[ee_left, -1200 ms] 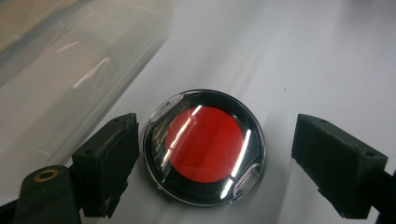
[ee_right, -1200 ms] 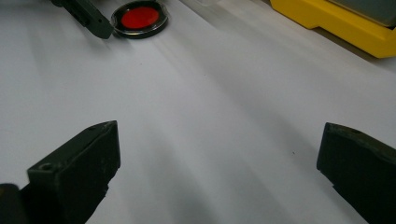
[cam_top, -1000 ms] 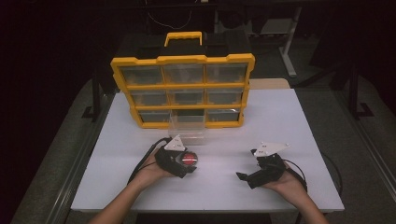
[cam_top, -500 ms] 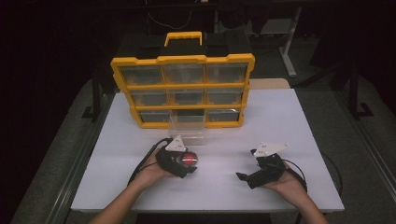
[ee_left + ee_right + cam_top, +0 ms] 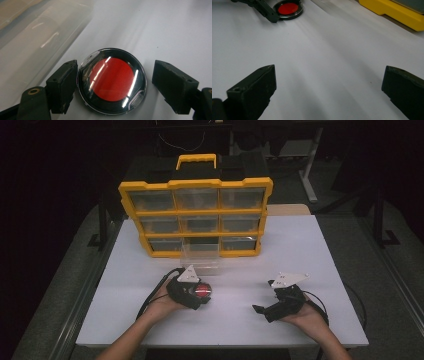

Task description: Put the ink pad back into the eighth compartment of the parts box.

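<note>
A round clear case with a red disc [image 5: 112,80] lies flat on the white table [image 5: 305,245]. My left gripper [image 5: 113,75] straddles it, open: the left jaw touches the case's rim and the right jaw stands a small gap off it. In the high view the case [image 5: 202,291] sits at the left gripper [image 5: 200,296], left of centre near the front. My right gripper [image 5: 264,298] rests on the table at the right front, open, with nothing but bare table between its jaws [image 5: 328,80]. From there the red disc [image 5: 288,8] shows far off.
A yellow organizer [image 5: 195,215] with clear drawers stands upright at the back of the table; its corner [image 5: 392,12] shows in the right gripper view. One clear drawer [image 5: 200,256] is pulled out from the bottom row, just beyond the left gripper. Cables trail from both grippers.
</note>
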The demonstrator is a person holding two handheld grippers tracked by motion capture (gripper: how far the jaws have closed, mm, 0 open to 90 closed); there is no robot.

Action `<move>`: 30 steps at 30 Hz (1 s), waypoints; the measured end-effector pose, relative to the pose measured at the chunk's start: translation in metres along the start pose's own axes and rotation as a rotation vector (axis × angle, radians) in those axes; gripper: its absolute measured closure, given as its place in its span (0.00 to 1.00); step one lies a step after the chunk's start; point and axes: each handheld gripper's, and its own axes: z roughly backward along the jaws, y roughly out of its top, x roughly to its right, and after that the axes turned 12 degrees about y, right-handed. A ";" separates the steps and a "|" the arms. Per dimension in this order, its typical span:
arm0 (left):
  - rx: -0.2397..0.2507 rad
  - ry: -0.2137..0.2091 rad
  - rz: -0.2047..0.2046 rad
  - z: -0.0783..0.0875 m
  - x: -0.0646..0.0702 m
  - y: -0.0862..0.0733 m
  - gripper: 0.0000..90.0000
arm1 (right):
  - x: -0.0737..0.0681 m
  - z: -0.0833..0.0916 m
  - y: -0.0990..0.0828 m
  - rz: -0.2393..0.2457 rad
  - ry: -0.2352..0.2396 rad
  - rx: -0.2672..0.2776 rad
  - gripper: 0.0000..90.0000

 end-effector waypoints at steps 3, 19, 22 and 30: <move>0.001 0.004 0.001 0.000 0.000 0.000 0.25 | 0.000 0.000 0.000 0.001 0.000 -0.001 0.00; 0.001 0.016 0.013 0.001 -0.001 0.000 0.30 | 0.000 -0.001 0.000 0.004 -0.001 -0.007 0.00; 0.003 0.019 0.017 0.001 -0.001 0.000 0.31 | 0.000 -0.001 0.000 0.003 -0.001 -0.007 0.00; 0.002 0.019 0.016 0.002 -0.001 0.000 0.32 | 0.000 -0.001 0.000 0.004 0.000 -0.008 0.00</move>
